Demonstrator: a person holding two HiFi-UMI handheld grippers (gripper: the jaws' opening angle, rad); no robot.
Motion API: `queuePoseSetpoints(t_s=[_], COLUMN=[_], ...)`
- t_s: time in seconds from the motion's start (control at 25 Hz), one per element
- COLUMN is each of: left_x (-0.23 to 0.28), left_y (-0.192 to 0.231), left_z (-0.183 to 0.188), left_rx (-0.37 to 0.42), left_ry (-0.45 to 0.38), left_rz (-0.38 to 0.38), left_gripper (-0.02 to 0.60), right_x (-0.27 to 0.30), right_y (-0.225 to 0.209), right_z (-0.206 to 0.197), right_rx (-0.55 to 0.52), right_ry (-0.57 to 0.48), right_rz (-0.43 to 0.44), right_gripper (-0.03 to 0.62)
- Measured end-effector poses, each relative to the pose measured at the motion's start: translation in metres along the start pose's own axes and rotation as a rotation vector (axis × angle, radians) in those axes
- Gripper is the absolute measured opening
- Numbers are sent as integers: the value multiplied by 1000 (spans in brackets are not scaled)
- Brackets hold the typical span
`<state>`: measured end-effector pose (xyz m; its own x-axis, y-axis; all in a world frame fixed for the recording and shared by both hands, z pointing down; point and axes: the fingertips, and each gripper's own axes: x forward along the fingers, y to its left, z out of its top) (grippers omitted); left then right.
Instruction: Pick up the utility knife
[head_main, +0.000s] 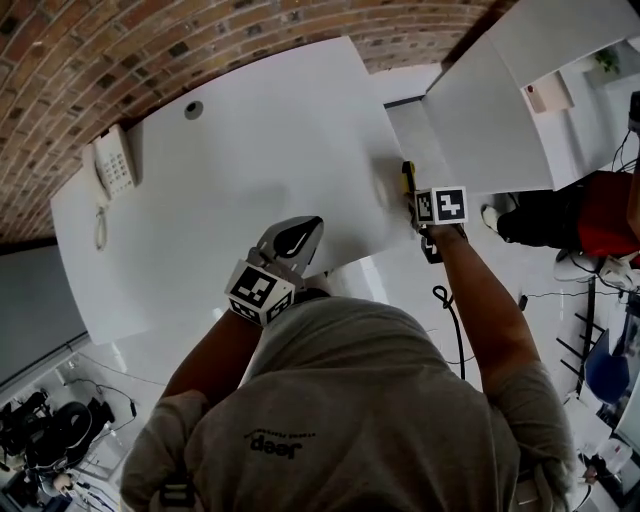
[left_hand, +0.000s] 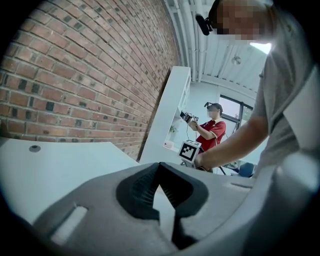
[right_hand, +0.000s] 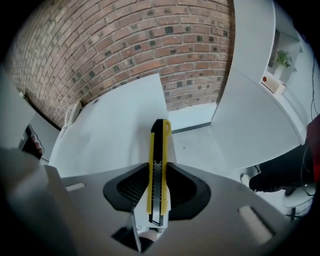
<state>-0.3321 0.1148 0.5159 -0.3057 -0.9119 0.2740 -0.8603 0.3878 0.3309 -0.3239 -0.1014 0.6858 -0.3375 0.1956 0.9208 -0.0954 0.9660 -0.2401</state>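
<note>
The right tool (right_hand: 159, 169) was clamped across the sides of the yellow utility knife (right_hand: 160, 134), which lay at the edge of the white surface (head_main: 250, 150); this grip likely suited a straight lift. The left tool (left_hand: 159, 167) hung idle, with its jaws together and empty.

Bright, even indoor light fills all three views, with no hard shadows. In the head view the white table (head_main: 250, 170) is nearly washed out, and the brick wall (head_main: 150, 50) bows in a curve from lens distortion. Both gripper views bend strongly towards the rim and fade into black corners. The utility knife (right_hand: 158, 165) looks sharp in the right gripper view. In the left gripper view a ceiling light (left_hand: 262, 46) glares white, and the near grey gripper body is soft.
</note>
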Motion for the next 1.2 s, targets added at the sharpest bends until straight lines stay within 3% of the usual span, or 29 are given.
queuePoseSetpoints(t_s=[0.28,0.52,0.8,1.2], left_x=[40,82,131,185], left_y=[-40,-89,-158,-275], left_z=[14,22,18,-5], left_rx=[42,103,157,266], left_ry=[33,74,133,237], left_rz=[-105,-241,-395,-681], left_gripper=[-3,-3,-3,-2], right_x=[-55,-107,-168,-242], right_y=[-19,-54,-113,-173], right_z=[5,-26,-86,-203], right_rx=[44,163,283,499], right_ry=[-162,-267,-384,-535], right_rz=[60,59,-13,-143], right_gripper=[124,124,124,124])
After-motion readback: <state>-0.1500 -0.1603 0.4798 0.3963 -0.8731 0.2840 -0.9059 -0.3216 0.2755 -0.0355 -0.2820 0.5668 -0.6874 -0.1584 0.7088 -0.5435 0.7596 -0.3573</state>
